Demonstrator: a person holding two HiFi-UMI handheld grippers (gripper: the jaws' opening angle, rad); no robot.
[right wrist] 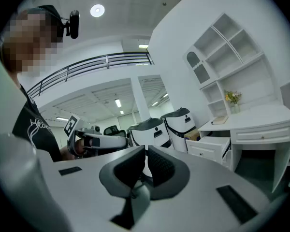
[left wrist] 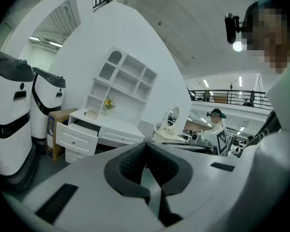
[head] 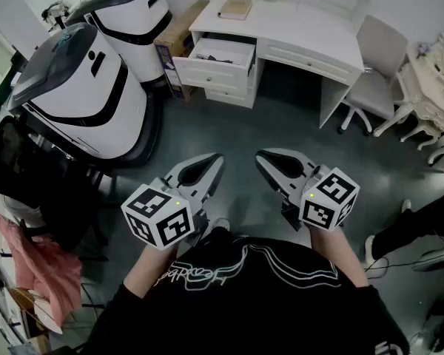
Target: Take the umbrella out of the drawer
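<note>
A white desk stands across the room at the far wall. Its top left drawer is pulled open, and a small dark thing lies inside; I cannot tell what it is. The drawer also shows in the left gripper view and in the right gripper view. My left gripper and right gripper are held side by side close to my body, far from the desk. Both are shut with nothing between the pads.
Two big white machines with black tops stand left of the desk, with a cardboard box between them and the drawer. A grey chair and an ornate white table are on the right. A book lies on the desk.
</note>
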